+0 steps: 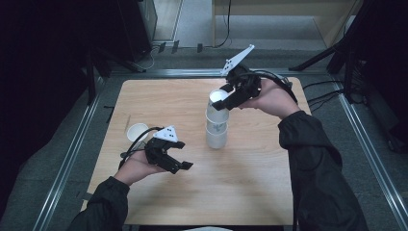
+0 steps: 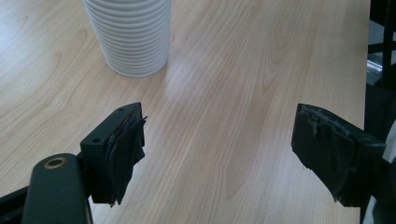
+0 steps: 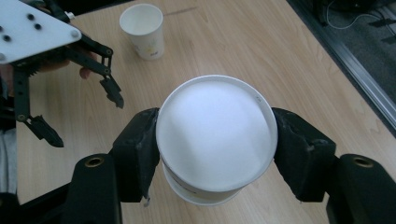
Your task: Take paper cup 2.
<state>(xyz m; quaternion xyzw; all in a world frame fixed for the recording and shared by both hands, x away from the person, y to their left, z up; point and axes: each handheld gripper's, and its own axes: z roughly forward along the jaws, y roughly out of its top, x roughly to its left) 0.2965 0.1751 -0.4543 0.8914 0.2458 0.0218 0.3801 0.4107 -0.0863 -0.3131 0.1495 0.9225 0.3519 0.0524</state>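
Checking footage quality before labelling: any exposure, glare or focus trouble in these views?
High view: dim, the floor around the table nearly black, slightly soft. Left gripper view: bright, a pale sheen on the wood beside the ribbed cup stack, the near pads soft. Right gripper view: the inside of the top cup, held by the right gripper, is washed-out white; the single cup is sharp.

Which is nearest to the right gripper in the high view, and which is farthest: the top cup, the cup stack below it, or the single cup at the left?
1. Top cup: between the fingers of the right gripper.
2. Cup stack: directly below, mid-table.
3. Single cup: far left, beside the left gripper.
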